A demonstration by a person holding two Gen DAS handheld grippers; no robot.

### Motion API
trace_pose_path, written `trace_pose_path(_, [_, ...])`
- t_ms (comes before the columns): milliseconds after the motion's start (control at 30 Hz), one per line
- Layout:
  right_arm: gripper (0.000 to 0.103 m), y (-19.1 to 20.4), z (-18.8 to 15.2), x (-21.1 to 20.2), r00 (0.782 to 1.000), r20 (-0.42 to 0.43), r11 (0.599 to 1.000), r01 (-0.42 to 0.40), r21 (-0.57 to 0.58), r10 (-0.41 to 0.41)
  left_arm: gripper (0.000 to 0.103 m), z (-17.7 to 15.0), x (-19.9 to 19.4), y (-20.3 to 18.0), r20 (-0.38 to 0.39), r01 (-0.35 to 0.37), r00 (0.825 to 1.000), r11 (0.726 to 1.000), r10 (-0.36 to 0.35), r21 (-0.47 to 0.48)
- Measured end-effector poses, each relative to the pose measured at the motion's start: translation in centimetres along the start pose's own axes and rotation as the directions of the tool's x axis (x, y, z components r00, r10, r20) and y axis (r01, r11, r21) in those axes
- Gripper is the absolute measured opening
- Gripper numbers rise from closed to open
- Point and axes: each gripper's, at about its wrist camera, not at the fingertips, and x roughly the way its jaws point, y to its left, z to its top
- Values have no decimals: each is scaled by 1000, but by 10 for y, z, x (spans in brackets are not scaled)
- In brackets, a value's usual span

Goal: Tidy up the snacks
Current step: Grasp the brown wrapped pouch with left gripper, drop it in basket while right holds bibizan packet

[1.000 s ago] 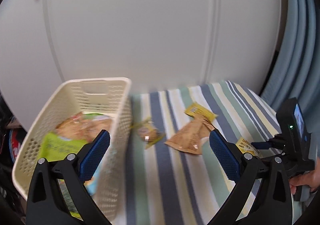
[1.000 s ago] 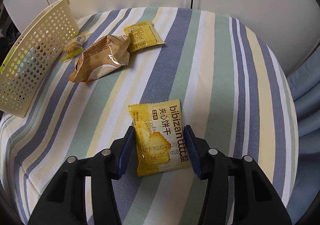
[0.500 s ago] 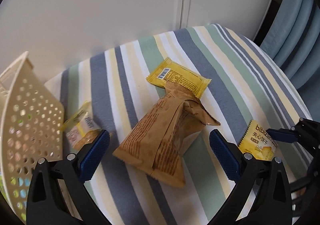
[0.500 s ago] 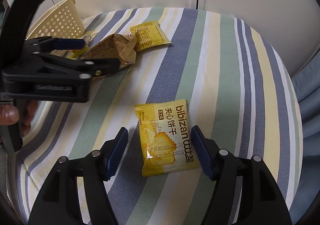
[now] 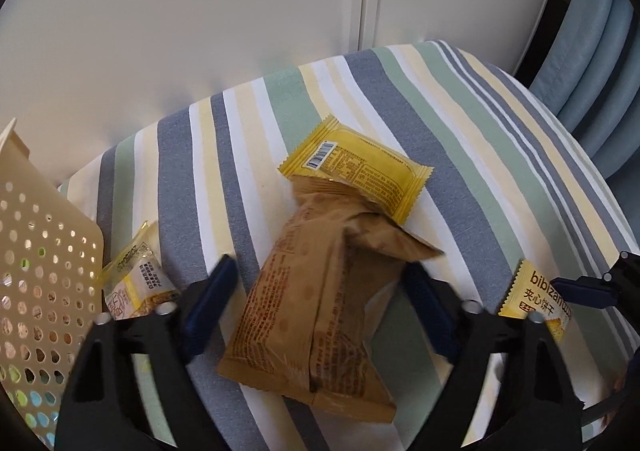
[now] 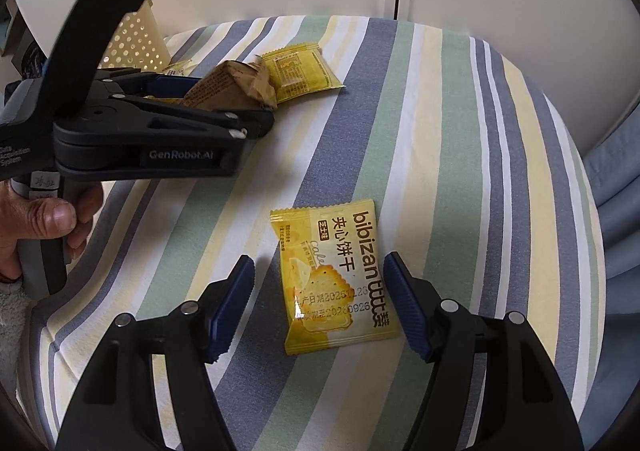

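Left gripper straddles the brown packet, jaws wide and closing on nothing yet, placed so the pads can pinch its puffed middle. That packet overlaps a yellow packet; the basket stands just left, probably its destination. Right gripper likewise brackets the cracker packet, open and empty, apparently readying a parallel pick from the striped cloth.

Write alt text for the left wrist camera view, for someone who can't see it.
The left gripper, jaws open, straddles a crumpled brown snack bag on a striped cloth. A yellow packet lies tucked under the bag's far end, a perforated cream basket stands at left, and another yellow packet lies at right.
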Motion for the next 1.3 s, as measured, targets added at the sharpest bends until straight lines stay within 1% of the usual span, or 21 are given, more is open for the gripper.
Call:
trace_pose_path(33, [67, 1, 0, 0, 1000, 0, 1000, 5, -3, -5, 65, 0, -2, 0, 1, 2, 1000, 1000, -2, -4])
trace_pose_path(133, [65, 4, -1, 1, 1000, -2, 1000, 28, -15, -28, 60, -2, -9, 3, 10, 43, 999, 999, -43, -29])
trace_pose_path(233, [62, 6, -1, 1, 999, -1, 998, 52, -24, -52, 59, -6, -19, 5, 32, 52, 998, 998, -51, -41])
trace_pose_path(300, [62, 5, -1, 1, 999, -1, 998, 50, -22, -50, 57, -9, -29, 6, 52, 62, 997, 997, -60, -48])
trace_pose_path(400, [60, 5, -2, 0, 998, 1, 998, 56, -20, -56, 56, -11, -46, 9, 85, 59, 995, 996, -54, -62])
trace_pose_path(533, [57, 3, -2, -1, 998, 4, 998, 60, -13, -60, 55, -14, -71, 18, 139, 74, 988, 993, -61, -90])
trace_pose_path(700, [56, 2, -2, -1, 998, 6, 998, 61, -7, -61, 55, -21, -110, 40, 217, 77, 975, 986, -44, -148])
trace_pose_path(867, [55, 2, -2, -1, 998, 6, 998, 60, -9, -60, 55, -26, -150, 70, 285, 58, 958, 976, 4, -210])
trace_pose_path(967, [55, 1, -2, -1, 998, 6, 998, 59, -9, -59, 55, -36, -177, 96, 317, 34, 947, 965, 52, -259])
trace_pose_path(1033, [55, 1, -1, -1, 998, 6, 998, 60, -10, -60, 55, -43, -192, 116, 339, 56, 940, 955, 48, -291])
trace_pose_path(1133, [55, 0, -1, -1, 998, 5, 998, 59, -10, -59, 55, -55, -213, 142, 358, 53, 931, 943, 72, -328])
trace_pose_path(1233, [55, 0, -1, -1, 998, 6, 998, 60, -10, -60, 55, -63, -226, 159, 367, 24, 922, 930, 121, -367])
trace_pose_path(1300, [55, 1, -2, -1, 998, 6, 998, 60, -11, -59, 55, -71, -233, 176, 365, 19, 920, 916, 141, -402])
